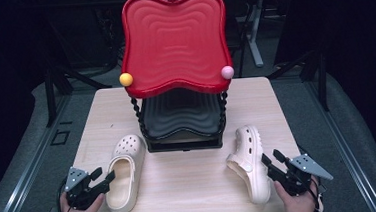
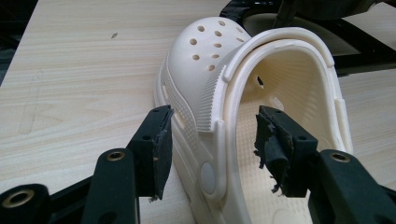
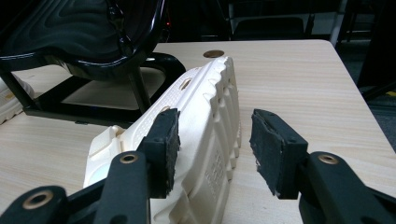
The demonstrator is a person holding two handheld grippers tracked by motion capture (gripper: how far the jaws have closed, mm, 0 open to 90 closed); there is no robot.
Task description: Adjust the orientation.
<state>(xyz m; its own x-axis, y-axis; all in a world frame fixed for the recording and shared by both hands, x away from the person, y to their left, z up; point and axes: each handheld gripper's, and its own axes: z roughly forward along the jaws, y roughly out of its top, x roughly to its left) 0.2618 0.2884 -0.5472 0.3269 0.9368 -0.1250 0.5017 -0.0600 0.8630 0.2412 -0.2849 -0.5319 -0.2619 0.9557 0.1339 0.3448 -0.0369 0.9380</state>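
Two cream foam clogs lie on a pale wooden table [image 1: 191, 186], in front of a two-tier rack [image 1: 180, 116] with a red wavy tray [image 1: 174, 42] above a black one. The left clog [image 1: 125, 170] sits upright left of the rack's base, toe holes away from the person. The right clog [image 1: 250, 162] lies tipped on its side right of the base, ridged sole outward.

The left gripper [image 2: 210, 149] straddles the left clog's heel-side wall, jaws apart, pads seemingly not pressing. The right gripper [image 3: 210, 149] has its jaws spread around the right clog's sole edge, the right pad clear.

Bare tabletop stretches between the clogs. Dark floor surrounds the table.
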